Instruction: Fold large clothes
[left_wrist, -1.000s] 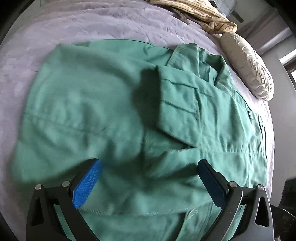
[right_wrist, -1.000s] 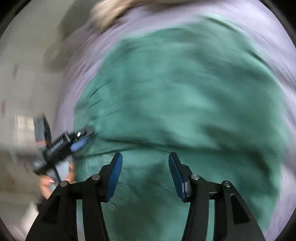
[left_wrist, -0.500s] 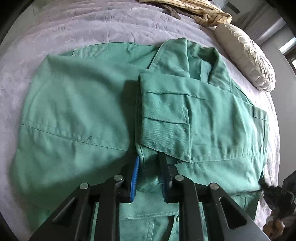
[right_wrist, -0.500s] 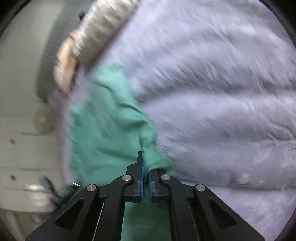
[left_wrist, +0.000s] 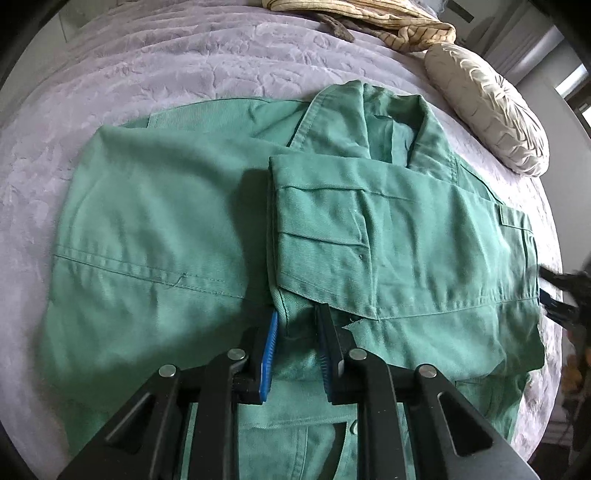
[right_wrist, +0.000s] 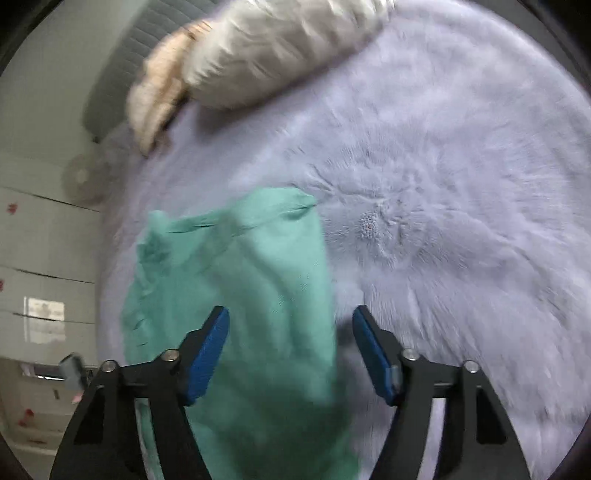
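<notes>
A green jacket (left_wrist: 155, 236) lies spread flat on a bed covered by a lilac quilt (left_wrist: 155, 66), filling most of the left wrist view. Its cloth is a plain twill with stitched seams, one running level across the left panel. The collar (left_wrist: 391, 122) stands open at the far edge, toward a cream pillow (left_wrist: 491, 118) and a tan striped cloth (left_wrist: 399, 22) at the head of the bed. A sleeve (left_wrist: 354, 229) is folded across the front from the right, its cuff end lying near the middle of the garment with a pleat and a small tab showing; a button and a pocket opening show at the near hem. The left gripper (left_wrist: 295, 332) points steeply down at the jacket, and its blue-padded fingers (left_wrist: 269, 347) are clenched on a ridge of green cloth just under the cuff's lower corner. In the blurred right wrist view the right gripper (right_wrist: 291, 332) is over the jacket's edge, where a rumpled flap of the cloth lies on the quilt beside bare lilac bedding. Its fingers (right_wrist: 207, 343) are released and opening; the cloth passes below and between them, but neither pad presses on it. At the right edge of the left view the right gripper shows only as a dark blur, just beside the jacket's side.
</notes>
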